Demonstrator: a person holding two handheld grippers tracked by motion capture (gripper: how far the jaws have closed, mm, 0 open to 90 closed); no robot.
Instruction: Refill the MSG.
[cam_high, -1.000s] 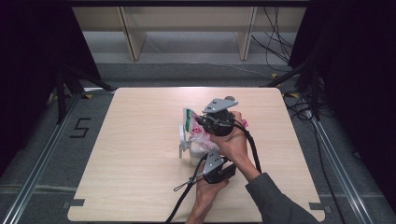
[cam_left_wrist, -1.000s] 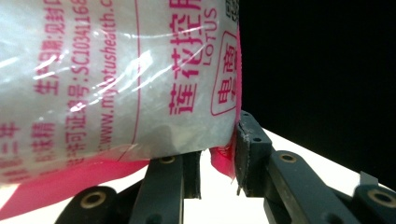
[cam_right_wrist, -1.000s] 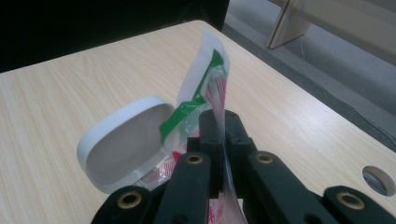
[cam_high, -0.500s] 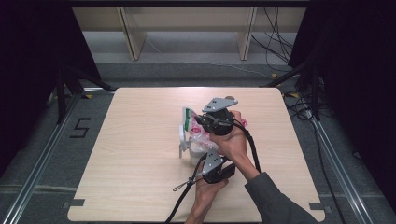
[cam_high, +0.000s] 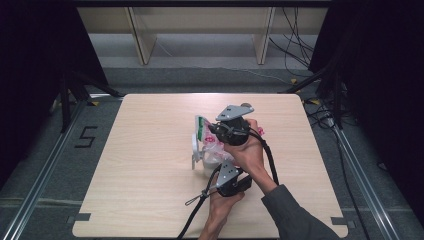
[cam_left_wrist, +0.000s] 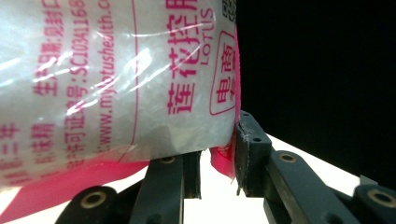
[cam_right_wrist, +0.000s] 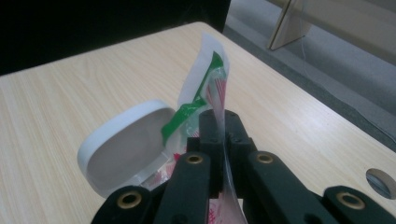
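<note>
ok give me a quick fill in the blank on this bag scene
1. The printing on the plastic bag is ____ in colour.
2. The right gripper has its jaws ____ on the bag's thin top edge.
3. Beside the bag stands an open white ____.
4. Everything rests on a light ____ table.

Missing words: pink; shut; lid; wooden

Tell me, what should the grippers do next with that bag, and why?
Probably tip the bag a little more toward the white container. The right hand-held gripper pinches the bag's top edge, the left hand-held gripper grips its bottom corner, and the container's lid stands open beside it.
</note>
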